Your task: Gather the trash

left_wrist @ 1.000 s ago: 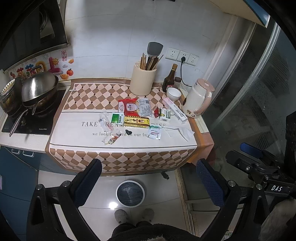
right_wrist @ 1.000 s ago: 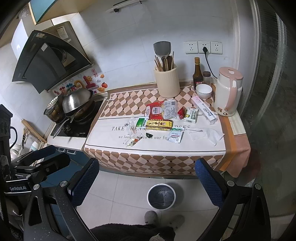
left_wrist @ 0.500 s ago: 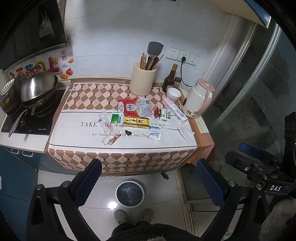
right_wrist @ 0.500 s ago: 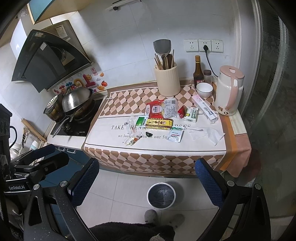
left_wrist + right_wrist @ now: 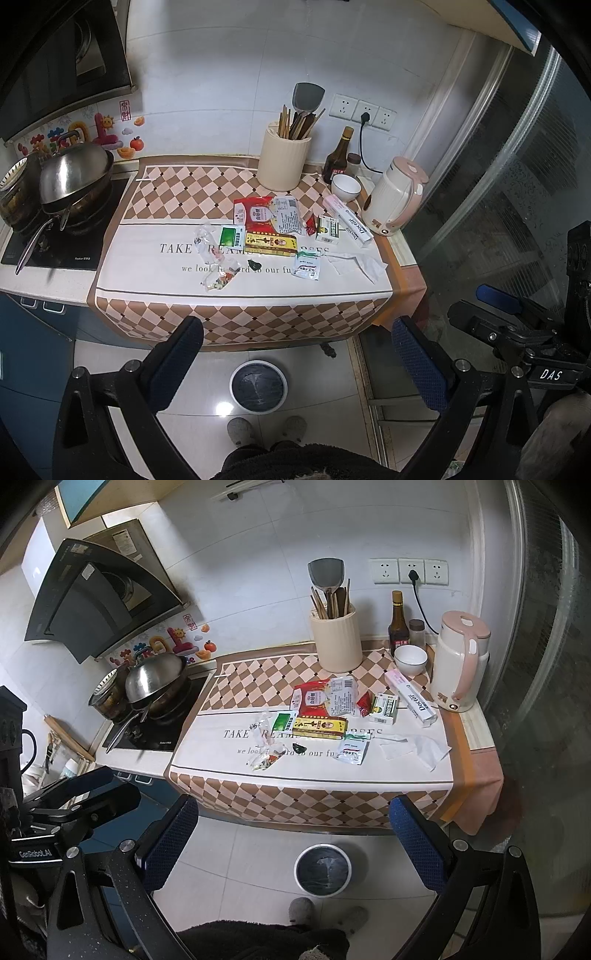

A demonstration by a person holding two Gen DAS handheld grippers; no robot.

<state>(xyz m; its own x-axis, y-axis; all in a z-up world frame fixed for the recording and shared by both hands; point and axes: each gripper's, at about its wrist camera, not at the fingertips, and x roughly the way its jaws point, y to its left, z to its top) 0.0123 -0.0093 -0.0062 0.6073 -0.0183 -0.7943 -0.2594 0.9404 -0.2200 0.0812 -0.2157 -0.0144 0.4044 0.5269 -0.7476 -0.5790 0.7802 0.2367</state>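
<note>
Approach step, nothing picked yet: left tool (image 5: 295,363) and right tool (image 5: 293,840) both spread and empty, wrappers (image 5: 271,230) on the counter (image 5: 147,258) well ahead, bin (image 5: 258,386) on the floor just below; next move likely reaching forward to pinch one wrapper.

White tiled wall (image 5: 221,74), glossy floor (image 5: 258,853)

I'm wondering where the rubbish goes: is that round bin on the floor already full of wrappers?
No, the bin shows only its dark liner inside, while the wrappers lie up on the counter.
</note>
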